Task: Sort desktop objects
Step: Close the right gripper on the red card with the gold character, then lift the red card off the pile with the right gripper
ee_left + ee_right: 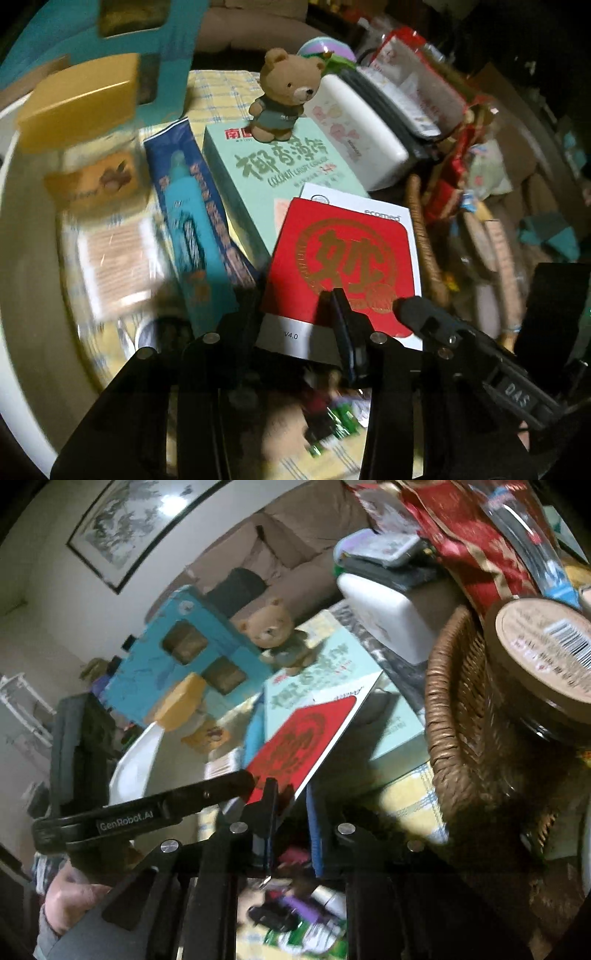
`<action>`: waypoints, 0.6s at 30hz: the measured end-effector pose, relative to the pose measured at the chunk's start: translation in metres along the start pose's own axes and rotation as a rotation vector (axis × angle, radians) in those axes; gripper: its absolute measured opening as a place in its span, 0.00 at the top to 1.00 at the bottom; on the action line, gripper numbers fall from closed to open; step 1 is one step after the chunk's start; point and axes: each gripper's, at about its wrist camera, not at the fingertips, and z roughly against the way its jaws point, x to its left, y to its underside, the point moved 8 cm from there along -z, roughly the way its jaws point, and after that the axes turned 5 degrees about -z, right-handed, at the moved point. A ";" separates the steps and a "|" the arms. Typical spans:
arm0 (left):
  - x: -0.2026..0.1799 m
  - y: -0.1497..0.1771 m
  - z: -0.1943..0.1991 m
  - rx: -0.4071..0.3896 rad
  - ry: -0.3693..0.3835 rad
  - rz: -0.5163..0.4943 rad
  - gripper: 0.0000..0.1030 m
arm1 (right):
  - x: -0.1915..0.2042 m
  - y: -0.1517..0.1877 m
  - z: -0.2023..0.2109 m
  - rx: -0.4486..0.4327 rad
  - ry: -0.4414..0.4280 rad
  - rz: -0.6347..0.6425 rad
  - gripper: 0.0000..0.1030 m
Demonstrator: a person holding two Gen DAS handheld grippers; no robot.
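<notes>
A red envelope with a gold character lies on a white card [341,254], and the pair is held up above a mint-green cracker box [258,166]. My left gripper [295,310] is shut on the near edge of the card and envelope. My right gripper [291,794] is shut on the same card and envelope [306,734] from the other side; its tip shows in the left wrist view [417,310]. A small brown bear figure [284,96] stands on the far end of the cracker box, and shows in the right wrist view [275,631].
A blue toothbrush pack [192,221] and a yellow-lidded jar [85,122] lie left of the box. A white case [358,129] and a teal box [192,653] stand behind. A wicker basket [465,716] with a brown tin [546,657] is at the right.
</notes>
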 end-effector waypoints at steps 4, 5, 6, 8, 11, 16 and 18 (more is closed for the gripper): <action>-0.011 0.022 0.040 -0.051 0.058 0.051 0.67 | 0.024 0.007 0.027 0.013 -0.063 0.056 0.87; -0.012 0.027 0.050 -0.063 0.059 0.061 0.67 | 0.031 0.010 0.034 0.027 -0.093 0.075 0.87; -0.014 0.034 0.062 -0.080 0.070 0.078 0.67 | 0.039 0.014 0.041 0.043 -0.128 0.098 0.87; -0.022 0.054 0.088 -0.109 0.089 0.090 0.67 | 0.053 0.027 0.061 0.055 -0.180 0.139 0.87; -0.036 0.089 0.119 -0.127 0.048 0.051 0.67 | 0.062 0.057 0.085 0.094 -0.226 0.155 0.87; -0.062 0.157 0.145 -0.123 0.017 0.004 0.61 | 0.062 0.116 0.106 0.185 -0.236 0.184 0.87; -0.063 0.177 0.146 -0.119 0.011 0.008 0.61 | 0.058 0.136 0.108 0.213 -0.225 0.190 0.87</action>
